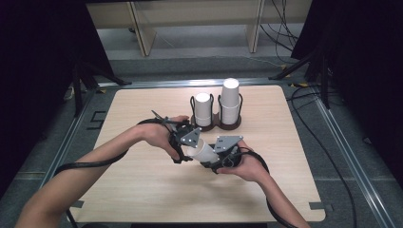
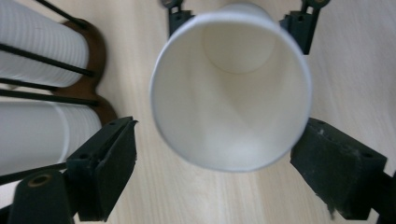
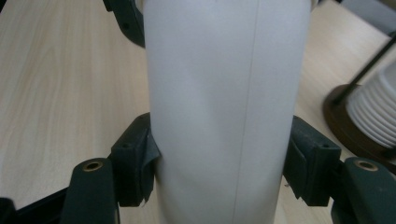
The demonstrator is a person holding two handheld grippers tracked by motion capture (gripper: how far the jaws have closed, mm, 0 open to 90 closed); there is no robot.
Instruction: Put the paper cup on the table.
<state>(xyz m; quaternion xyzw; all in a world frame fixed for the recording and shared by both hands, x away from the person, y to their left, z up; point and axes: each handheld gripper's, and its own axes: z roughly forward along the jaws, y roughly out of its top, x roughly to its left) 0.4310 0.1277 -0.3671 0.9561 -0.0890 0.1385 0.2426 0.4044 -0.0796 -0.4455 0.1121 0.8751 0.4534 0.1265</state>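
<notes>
1. Nearest to us, our right gripper is clamped on a single white paper cup; in the right gripper view both pads press the cup's side wall low down, with its seam running up the middle.
2. The cup lies tilted between our two hands, just above the wooden table, near its middle, with the open mouth turned toward our left gripper.
3. In the left gripper view we look straight into the cup's mouth. Our left jaws stand apart on either side of the rim, with a gap on the left side and the right pad close to the rim, so we judge the left gripper open and holding nothing.
4. We judge the step in hand to be a hand-over: the cup now rests with the right gripper alone.
5. Farther off stands the dark two-slot cup holder, with a shorter stack on the left and a taller stack on the right.
6. The next move, as we see it, calls for drawing the left gripper clear of the rim without knocking it, then carrying the cup to wherever it belongs while keeping the right grip gentle enough not to crush the thin wall.
</notes>
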